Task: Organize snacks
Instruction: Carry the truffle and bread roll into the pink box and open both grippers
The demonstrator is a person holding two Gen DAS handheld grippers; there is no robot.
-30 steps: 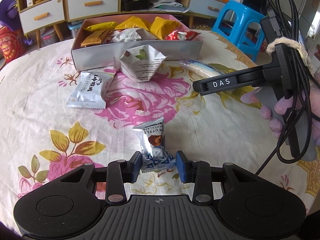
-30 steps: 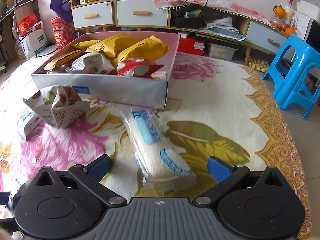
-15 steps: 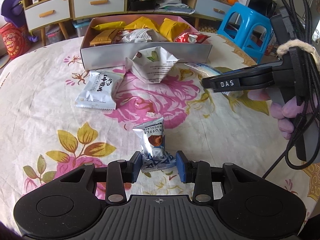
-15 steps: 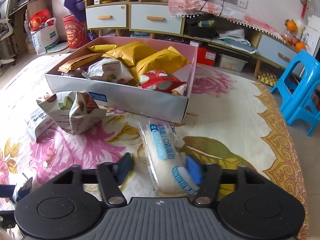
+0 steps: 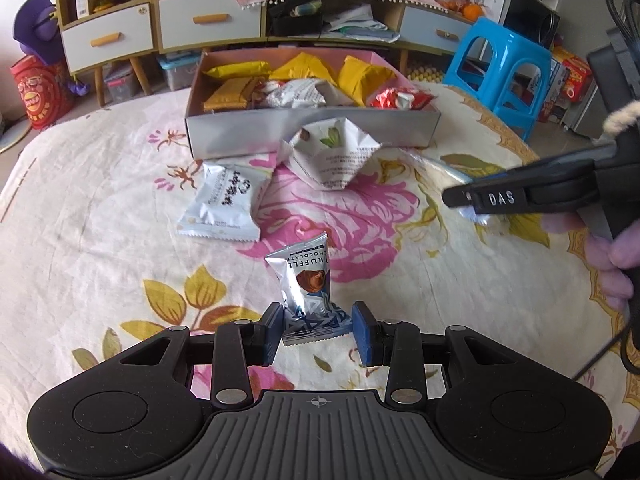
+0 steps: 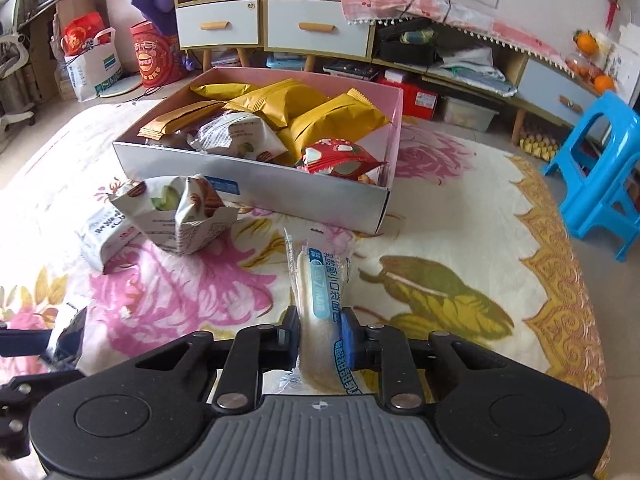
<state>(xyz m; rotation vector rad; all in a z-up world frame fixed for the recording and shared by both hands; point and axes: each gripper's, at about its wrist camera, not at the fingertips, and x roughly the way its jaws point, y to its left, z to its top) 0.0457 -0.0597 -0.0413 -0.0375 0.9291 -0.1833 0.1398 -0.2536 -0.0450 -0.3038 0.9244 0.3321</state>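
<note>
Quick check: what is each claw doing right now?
Left claw: shut on the truffle chocolate packet.
Right claw: shut on the long bread packet.

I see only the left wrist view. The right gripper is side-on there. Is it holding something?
Observer: Yes. In the right wrist view the right gripper is shut on the long bread packet, pinching its middle.
Operator: Is the packet still flat on the cloth?
Observer: No, it stands on its edge between the pads, its far end pointing toward the box.
Operator: What lies in the near right corner of that box?
Observer: A red packet lies there, leaning over the front wall.
</note>
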